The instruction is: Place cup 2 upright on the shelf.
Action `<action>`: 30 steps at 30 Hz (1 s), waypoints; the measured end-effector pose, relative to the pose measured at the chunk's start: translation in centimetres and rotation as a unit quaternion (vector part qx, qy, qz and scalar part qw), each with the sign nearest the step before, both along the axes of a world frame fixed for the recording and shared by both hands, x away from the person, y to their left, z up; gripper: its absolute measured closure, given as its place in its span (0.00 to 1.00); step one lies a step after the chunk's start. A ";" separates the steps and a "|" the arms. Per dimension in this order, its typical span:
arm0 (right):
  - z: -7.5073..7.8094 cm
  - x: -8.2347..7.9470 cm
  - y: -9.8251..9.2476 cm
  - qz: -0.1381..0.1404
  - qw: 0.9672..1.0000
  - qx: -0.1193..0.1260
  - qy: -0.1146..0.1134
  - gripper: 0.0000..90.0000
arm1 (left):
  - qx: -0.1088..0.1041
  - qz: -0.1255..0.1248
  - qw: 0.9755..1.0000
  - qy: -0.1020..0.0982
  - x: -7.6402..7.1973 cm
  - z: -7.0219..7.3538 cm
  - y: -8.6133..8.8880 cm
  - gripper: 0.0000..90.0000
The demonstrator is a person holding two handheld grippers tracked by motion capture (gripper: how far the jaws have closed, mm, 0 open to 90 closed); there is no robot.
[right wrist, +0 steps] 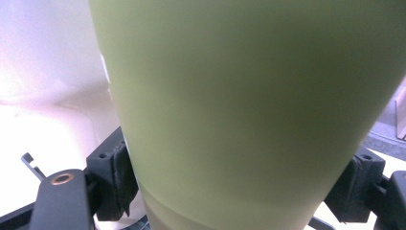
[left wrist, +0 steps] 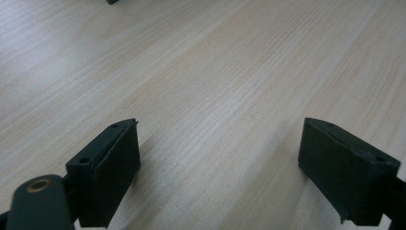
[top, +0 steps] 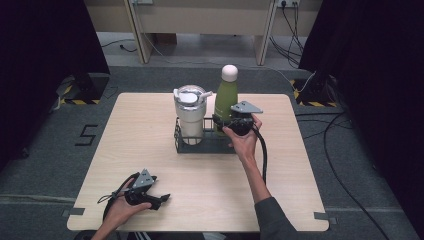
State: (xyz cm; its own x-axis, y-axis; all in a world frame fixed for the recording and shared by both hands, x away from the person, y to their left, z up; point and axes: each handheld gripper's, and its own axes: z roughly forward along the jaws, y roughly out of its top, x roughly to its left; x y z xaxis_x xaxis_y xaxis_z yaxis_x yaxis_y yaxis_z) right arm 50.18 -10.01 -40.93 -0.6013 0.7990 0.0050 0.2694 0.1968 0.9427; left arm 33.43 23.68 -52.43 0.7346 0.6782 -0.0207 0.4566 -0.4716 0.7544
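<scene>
The right gripper (top: 218, 121) is clamped on the tall green bottle with a white cap (top: 226, 97), its jaws pressed against both sides of the body (seen close in the right gripper view). The bottle stands upright in the black wire rack (top: 178, 138) near the table's (top: 150, 165) far edge, beside a cream lidded tumbler (top: 190, 117). The left gripper (top: 162, 198) rests near the front-left corner, jaws spread apart over bare wood.

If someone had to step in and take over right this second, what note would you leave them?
Right claw: closed around the lower body of the green bottle, which stands upright in the black wire rack.
Left claw: open, holding nothing, low over the table at its near left corner.
White tumbler: upright in the rack, beside the bottle.
Done: bottle gripped. Whether it is going in or coming out, I cannot tell.
Left: finish the bottle move; tumbler untouched.
</scene>
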 end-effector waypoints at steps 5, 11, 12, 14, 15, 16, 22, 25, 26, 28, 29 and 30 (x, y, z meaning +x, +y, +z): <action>-0.7 0.2 0.1 0.000 1.000 -0.002 0.002 0.23 | 0.000 0.000 1.000 0.000 0.0 0.0 0.0 0.15; -1.4 0.3 0.3 0.001 1.000 -0.005 0.006 0.23 | 0.000 0.000 1.000 0.000 0.0 0.0 0.0 0.15; -1.5 0.3 0.3 0.000 1.000 -0.005 0.005 0.23 | 0.000 0.000 1.000 0.000 0.0 0.0 0.0 0.15; -1.7 0.4 0.3 0.001 1.000 -0.006 0.005 0.23 | 0.000 0.000 1.000 0.000 0.0 0.0 0.0 0.15; -1.8 0.4 0.4 0.001 1.000 -0.005 0.007 0.23 | 0.000 0.000 1.000 0.000 0.0 0.0 0.0 0.15; -1.9 0.4 0.4 0.000 1.000 -0.005 0.008 0.23 | 0.000 0.000 1.000 0.000 0.0 0.0 0.0 0.15; -2.4 0.4 0.6 0.002 1.000 -0.009 0.010 0.23 | 0.000 0.000 1.000 0.000 0.0 0.0 0.0 0.15; -2.7 0.5 0.7 0.001 1.000 -0.013 0.009 0.23 | 0.000 0.000 1.000 0.000 0.0 0.0 0.0 0.15; -2.8 0.5 0.7 0.002 1.000 -0.013 0.010 0.23 | -0.001 0.000 1.000 0.001 0.0 0.0 0.0 0.15; -2.9 0.5 0.8 0.002 1.000 -0.013 0.011 0.23 | -0.001 0.000 1.000 0.001 0.0 0.0 0.0 0.15; -3.0 0.5 0.8 0.003 1.000 -0.014 0.010 0.23 | 0.000 0.000 1.000 0.001 0.0 0.0 0.0 0.15; -3.1 0.5 0.8 0.002 1.000 -0.013 0.011 0.23 | 0.000 0.000 1.000 0.001 0.0 0.0 0.0 0.15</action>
